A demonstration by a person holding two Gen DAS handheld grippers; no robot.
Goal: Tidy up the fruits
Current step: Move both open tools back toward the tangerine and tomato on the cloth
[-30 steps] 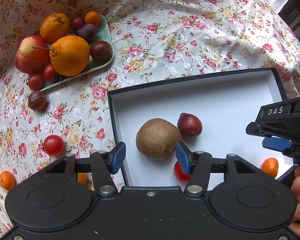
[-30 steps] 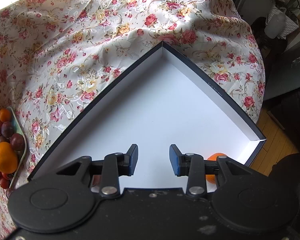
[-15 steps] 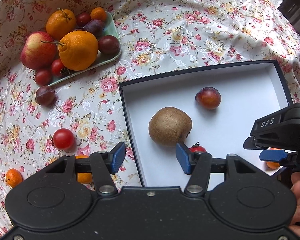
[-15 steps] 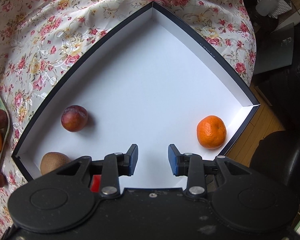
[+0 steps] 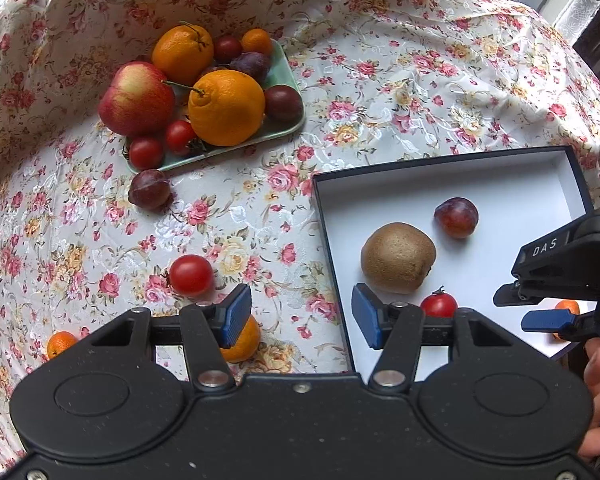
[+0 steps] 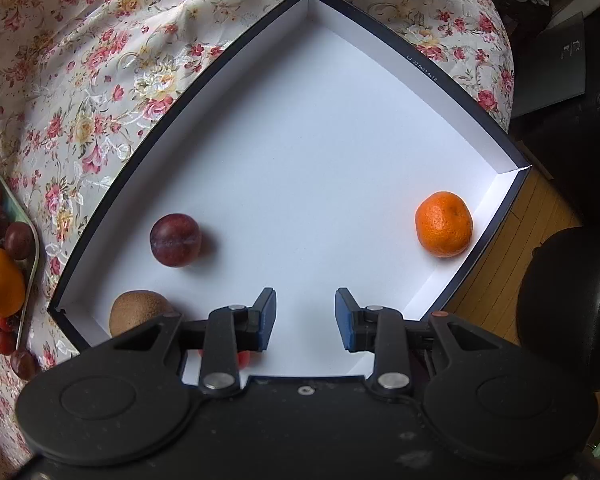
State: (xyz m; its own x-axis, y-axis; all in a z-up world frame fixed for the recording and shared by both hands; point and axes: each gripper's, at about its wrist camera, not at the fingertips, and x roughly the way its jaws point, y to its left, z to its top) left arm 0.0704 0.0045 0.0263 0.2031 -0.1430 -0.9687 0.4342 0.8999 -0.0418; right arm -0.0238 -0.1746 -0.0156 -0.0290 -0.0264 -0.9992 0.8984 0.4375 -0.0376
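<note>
left hand-held gripper [image 5: 298,320] hovering wide open, gripping nothing; small orange mandarin [image 5: 242,340] lying on floral tabletop [image 5: 380,92] just under its left finger | right hand-held gripper [image 6: 305,319] idling open, empty, over shallow white box [image 6: 500,132]; left nearer

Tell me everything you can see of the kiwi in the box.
The kiwi is whole, oval, with dull brown fuzzy skin and a small dark stem end. It lies on its side on the white floor of the box, near the left wall. A plum and a cherry tomato sit close by, neither touching it. No gripper holds it.
</note>
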